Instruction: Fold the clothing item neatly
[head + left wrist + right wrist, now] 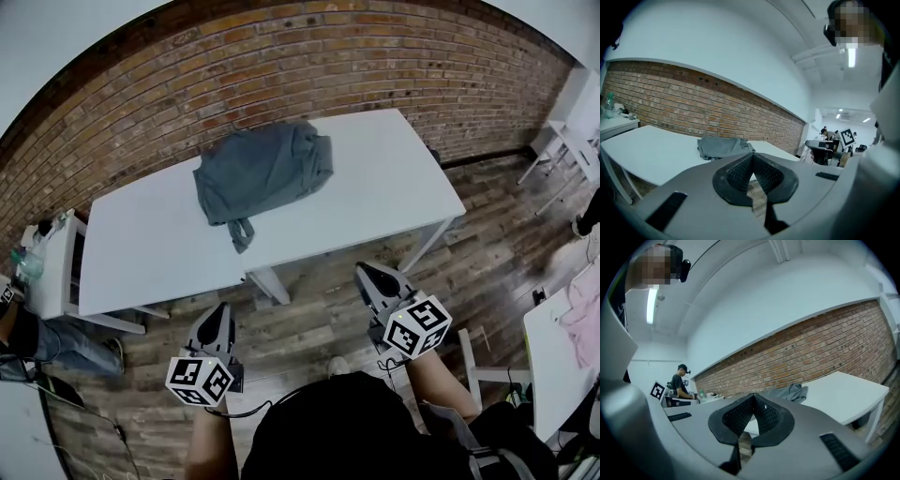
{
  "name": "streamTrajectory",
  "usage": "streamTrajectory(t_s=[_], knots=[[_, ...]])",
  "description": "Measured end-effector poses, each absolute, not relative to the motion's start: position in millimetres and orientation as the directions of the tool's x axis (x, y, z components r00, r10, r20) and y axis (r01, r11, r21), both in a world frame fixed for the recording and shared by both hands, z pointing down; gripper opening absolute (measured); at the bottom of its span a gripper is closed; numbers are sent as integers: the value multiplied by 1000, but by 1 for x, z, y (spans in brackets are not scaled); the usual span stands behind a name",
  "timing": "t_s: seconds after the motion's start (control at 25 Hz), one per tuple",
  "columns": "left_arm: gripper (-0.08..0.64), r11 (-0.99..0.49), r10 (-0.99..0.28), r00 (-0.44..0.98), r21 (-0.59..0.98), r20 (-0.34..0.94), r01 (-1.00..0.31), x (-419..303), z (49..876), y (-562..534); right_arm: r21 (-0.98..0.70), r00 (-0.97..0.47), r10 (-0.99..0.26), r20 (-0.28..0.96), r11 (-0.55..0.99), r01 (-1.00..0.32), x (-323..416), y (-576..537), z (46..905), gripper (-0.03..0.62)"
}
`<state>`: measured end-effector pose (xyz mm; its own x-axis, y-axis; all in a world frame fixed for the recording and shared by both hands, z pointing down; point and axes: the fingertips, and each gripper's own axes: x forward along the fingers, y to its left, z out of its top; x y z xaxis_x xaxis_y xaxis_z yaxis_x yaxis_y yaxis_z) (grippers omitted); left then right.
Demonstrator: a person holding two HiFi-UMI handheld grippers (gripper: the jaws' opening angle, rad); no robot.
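- Grey shirt [262, 173] lies crumpled on the white table [375, 178], toward its far edge by the brick wall [281, 56].
- Left gripper [221, 311]: jaws together, nothing between them, over the wooden floor [319, 309], short of the table.
- Right gripper [364, 274]: jaws together and empty, also short of the table.

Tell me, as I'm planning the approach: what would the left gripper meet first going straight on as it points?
From the left gripper, likely the white table, near the crumpled grey shirt; depth is unclear.
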<state>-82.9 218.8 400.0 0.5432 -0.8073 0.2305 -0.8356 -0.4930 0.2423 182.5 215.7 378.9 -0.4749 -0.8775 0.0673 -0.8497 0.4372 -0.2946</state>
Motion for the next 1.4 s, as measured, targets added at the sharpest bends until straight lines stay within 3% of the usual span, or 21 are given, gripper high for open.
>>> streamTrajectory(t_s=[0.4,0.76,1.0,1.4], knots=[[-3,-495,-814,550,272,187,-825,-176,407,308,-197,-429,-901,64,410,-891,79,325,355,0],[-3,-515,-799,572,278,187,-811,-209,409,381,-192,-371,-927,60,354,-915,42,412,345,2],[-3,-515,-810,558,237,180,-824,-197,396,413,-183,-378,-925,40,366,-913,48,433,342,1],[-3,-603,-756,635,208,160,-770,-85,386,434,-173,-337,-940,45,325,-930,121,472,346,-2]])
